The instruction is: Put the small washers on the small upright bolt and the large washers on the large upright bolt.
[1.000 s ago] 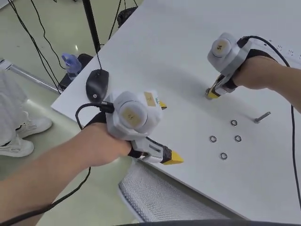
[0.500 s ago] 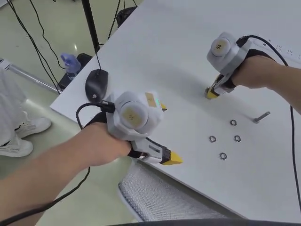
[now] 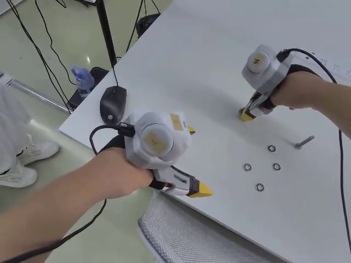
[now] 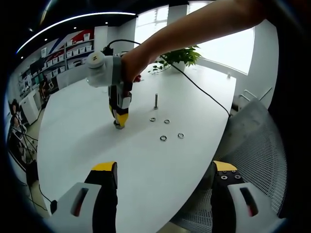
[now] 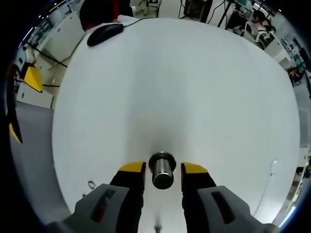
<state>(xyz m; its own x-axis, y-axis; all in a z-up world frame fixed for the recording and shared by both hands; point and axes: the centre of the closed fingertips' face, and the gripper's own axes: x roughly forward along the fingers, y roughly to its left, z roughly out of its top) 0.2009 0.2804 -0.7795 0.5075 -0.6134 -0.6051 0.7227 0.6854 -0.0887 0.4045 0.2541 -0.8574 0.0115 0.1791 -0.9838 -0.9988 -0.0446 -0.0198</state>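
Note:
My right gripper (image 3: 246, 114) (image 5: 163, 171) points down at the white table (image 3: 192, 60), shut on the large bolt (image 5: 162, 169), which stands upright between its yellow tips. Right of it the small bolt (image 3: 303, 142) (image 4: 156, 100) stands upright. Several small washers lie flat between the two grippers, among them one (image 3: 271, 148) by the small bolt and one (image 3: 259, 187) nearest me. My left gripper (image 3: 195, 160) (image 4: 164, 169) hovers over the table's near edge, open wide and holding nothing. In the left gripper view the right gripper (image 4: 119, 121) stands left of the washers (image 4: 163, 138).
A black mouse (image 3: 113, 103) (image 5: 104, 33) lies at the table's left corner. A mesh chair (image 3: 186, 235) stands below the near edge. A blue bottle (image 3: 83, 76) and cables are on the floor to the left.

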